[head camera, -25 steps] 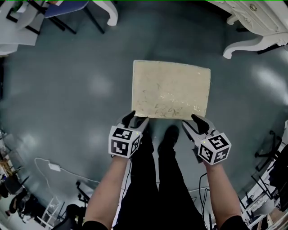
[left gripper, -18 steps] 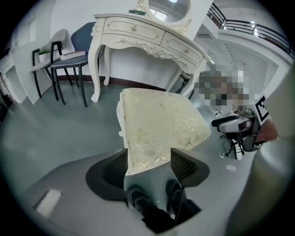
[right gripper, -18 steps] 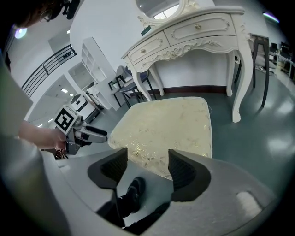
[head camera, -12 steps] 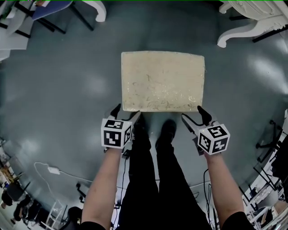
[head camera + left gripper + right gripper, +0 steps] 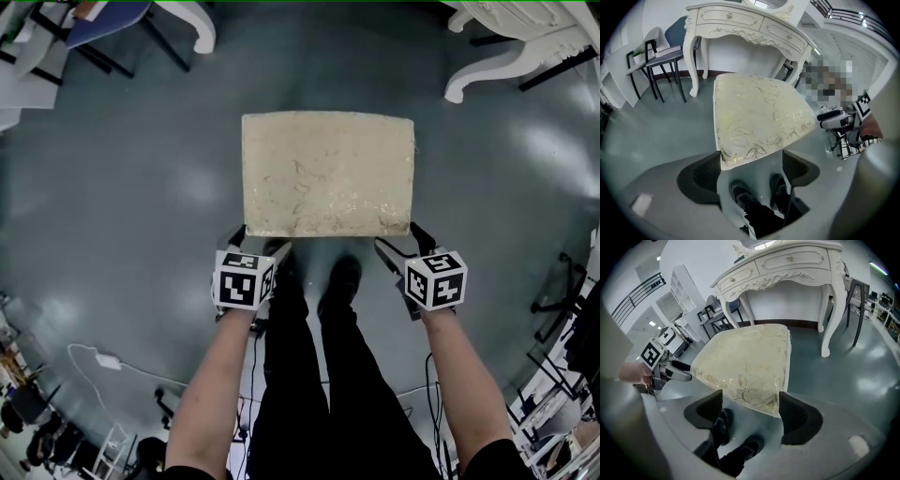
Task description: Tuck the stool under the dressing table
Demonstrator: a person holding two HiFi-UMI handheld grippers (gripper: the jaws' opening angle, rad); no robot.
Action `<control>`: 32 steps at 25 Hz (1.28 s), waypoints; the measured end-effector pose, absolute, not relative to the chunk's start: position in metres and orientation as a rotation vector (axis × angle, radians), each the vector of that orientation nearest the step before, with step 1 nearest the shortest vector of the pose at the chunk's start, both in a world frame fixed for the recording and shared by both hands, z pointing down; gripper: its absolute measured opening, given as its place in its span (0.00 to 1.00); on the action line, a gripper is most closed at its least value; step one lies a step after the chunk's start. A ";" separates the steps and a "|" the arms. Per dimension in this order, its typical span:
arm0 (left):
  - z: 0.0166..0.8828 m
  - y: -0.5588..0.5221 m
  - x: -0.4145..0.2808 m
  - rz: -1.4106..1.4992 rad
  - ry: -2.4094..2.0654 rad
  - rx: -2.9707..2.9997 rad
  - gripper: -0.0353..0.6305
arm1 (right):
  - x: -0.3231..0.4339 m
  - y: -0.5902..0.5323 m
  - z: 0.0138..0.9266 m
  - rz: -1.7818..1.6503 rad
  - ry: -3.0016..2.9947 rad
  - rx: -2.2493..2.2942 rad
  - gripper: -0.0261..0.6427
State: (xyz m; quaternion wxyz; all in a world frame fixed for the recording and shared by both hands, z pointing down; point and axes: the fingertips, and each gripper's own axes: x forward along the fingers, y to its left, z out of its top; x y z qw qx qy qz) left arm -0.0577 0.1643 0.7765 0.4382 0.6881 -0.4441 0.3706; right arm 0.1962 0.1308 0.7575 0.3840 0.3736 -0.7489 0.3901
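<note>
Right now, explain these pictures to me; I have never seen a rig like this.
A person holds a two-jaw tool in each hand. The head view looks down from the person's head: the left tool and right tool sit at the near corners of a cream cushioned stool on the grey floor. The other two views ride on the tools and show the white dressing table beyond. Both tools' jaws have just been opening; a seat corner lies between each pair, ungripped.

The stool is topped in shiny patterned cloth — the floor glossy, the dressing table seemingly painted wood.
</note>
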 end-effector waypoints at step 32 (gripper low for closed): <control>0.782 0.144 -0.065 1.071 -1.150 1.535 0.65 | 0.196 0.121 0.770 0.930 -1.863 0.882 0.45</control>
